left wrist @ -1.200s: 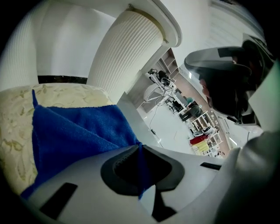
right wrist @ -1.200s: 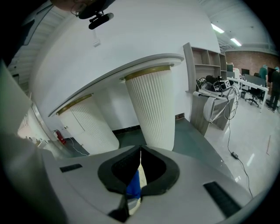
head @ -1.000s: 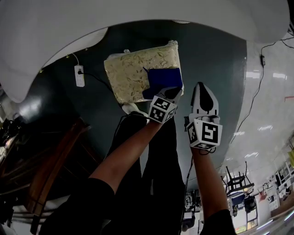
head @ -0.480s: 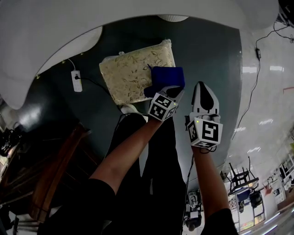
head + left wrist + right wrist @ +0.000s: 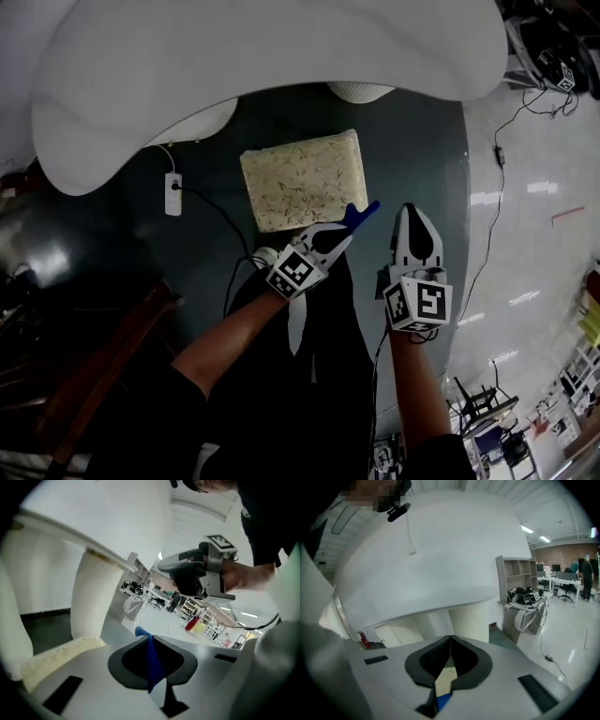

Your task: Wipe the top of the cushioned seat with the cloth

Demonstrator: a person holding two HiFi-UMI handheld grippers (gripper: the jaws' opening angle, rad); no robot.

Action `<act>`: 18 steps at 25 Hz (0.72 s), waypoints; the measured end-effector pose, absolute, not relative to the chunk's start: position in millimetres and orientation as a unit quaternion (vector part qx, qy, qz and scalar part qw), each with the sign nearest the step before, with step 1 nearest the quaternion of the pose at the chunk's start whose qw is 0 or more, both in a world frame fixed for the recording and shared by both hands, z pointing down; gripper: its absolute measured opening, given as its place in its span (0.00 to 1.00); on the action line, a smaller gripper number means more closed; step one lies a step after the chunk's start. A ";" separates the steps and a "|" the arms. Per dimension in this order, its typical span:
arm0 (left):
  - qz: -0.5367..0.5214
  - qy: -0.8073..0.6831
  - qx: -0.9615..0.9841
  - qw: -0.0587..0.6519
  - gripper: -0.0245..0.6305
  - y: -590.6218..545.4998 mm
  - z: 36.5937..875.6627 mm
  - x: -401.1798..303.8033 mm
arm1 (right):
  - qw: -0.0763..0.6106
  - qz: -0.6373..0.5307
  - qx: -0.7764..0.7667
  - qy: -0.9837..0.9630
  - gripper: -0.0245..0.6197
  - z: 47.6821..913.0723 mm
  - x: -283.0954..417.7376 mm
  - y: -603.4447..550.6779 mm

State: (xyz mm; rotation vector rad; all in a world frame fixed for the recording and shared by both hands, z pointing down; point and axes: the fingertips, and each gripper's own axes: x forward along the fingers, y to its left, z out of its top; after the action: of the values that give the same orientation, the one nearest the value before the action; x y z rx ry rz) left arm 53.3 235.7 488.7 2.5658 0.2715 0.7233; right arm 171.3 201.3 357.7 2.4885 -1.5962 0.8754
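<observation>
At near edge of pale speckled cushioned seat [image 5: 302, 180] | left gripper [image 5: 345, 228] clenches blue cloth [image 5: 361, 214]; right gripper [image 5: 410, 210] closed, empty | dark floor [image 5: 412, 141] around

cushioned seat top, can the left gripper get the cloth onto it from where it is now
Probably yes: the left gripper, shut on the cloth, hangs by the near corner of the cushioned seat, with nothing between them.

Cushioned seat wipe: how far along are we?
Done: the left gripper is shut on the blue cloth, which lay on the cushioned seat a second ago. In hand: cloth held just off the seat's near corner. Remaining: whether the whole top got wiped cannot be told; the right gripper is shut and empty.
</observation>
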 end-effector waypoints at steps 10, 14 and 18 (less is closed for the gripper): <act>0.146 -0.034 0.964 0.221 0.09 203.0 221.0 -88.0 | 0.009 0.244 0.773 -0.585 0.10 163.2 -0.1 241.0; 0.117 -0.093 0.975 0.162 0.09 193.8 141.6 -128.9 | -0.002 0.226 0.751 -0.620 0.10 107.5 -58.3 232.4; 0.072 -0.159 0.977 0.120 0.09 201.4 67.4 -159.8 | -0.003 0.177 0.720 -0.670 0.10 47.4 -94.9 232.4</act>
State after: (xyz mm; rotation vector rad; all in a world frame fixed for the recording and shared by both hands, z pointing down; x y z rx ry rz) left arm -159.8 201.4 67.4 2.8550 -0.4658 0.2091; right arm -94.9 232.4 47.4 2.2679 -2.1103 0.5577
